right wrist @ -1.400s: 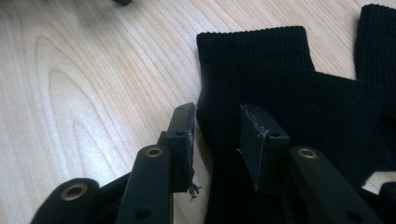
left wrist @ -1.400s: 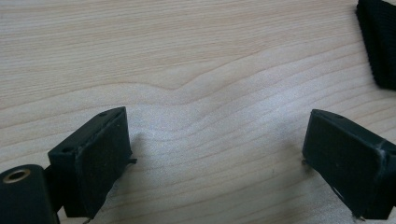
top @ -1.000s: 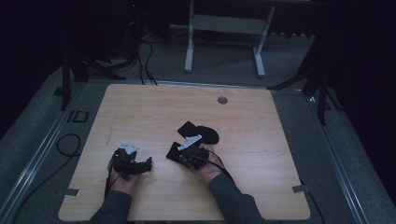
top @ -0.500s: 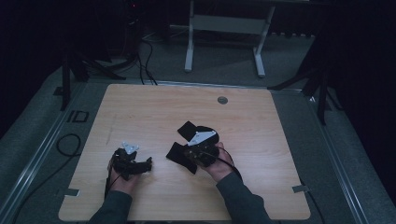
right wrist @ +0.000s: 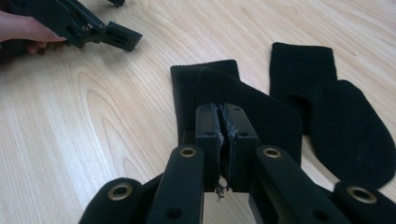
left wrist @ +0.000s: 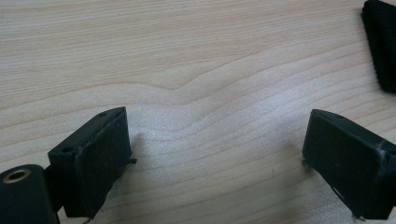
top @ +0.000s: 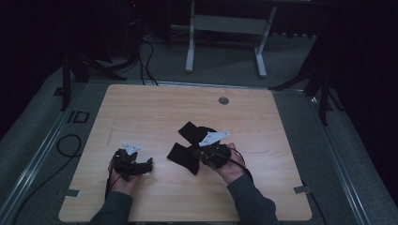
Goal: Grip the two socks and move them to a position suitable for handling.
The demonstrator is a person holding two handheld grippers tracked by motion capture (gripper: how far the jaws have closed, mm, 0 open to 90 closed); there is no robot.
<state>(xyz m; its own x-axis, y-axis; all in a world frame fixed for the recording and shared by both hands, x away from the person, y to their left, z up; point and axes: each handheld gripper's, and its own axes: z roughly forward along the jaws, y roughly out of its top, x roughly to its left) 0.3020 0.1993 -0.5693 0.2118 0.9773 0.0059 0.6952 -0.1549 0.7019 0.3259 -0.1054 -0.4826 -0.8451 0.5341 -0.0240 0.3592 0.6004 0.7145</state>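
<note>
The high view shows a light wooden bench (top: 155,112) on a grey floor, with a person's two forearms entering from the bottom edge of the frame.

Two black socks lie at the centre of the bench. The nearer sock (top: 184,158) sits just left of the right gripper (top: 206,157) and extends toward the lower centre of the frame. The farther sock (top: 193,133) lies above it, toward the upper centre, and the two appear to touch or overlap where they meet.

In the right gripper view, the nearer sock (right wrist: 224,93) occupies the middle of the frame, with its ribbed cuff toward the top. The farther sock (right wrist: 336,116) lies at the right of that frame, cuff up and rounded toe toward the lower right.

Right gripper: the jaws stand pressed together at the lower centre of its own view, with a thin fold of the nearer sock's black fabric pinched between the pads. Frayed threads show at the seam between them.

Left gripper (top: 133,165): it sits at the lower left of the bench in the high view, well apart from both socks. In the left gripper view the jaws stand wide apart with bare wood between them and nothing held. A ribbed black sock edge (left wrist: 383,42) shows at the upper right corner of that frame.

A small round grommet (top: 223,100) sits near the bench's far edge.
</note>
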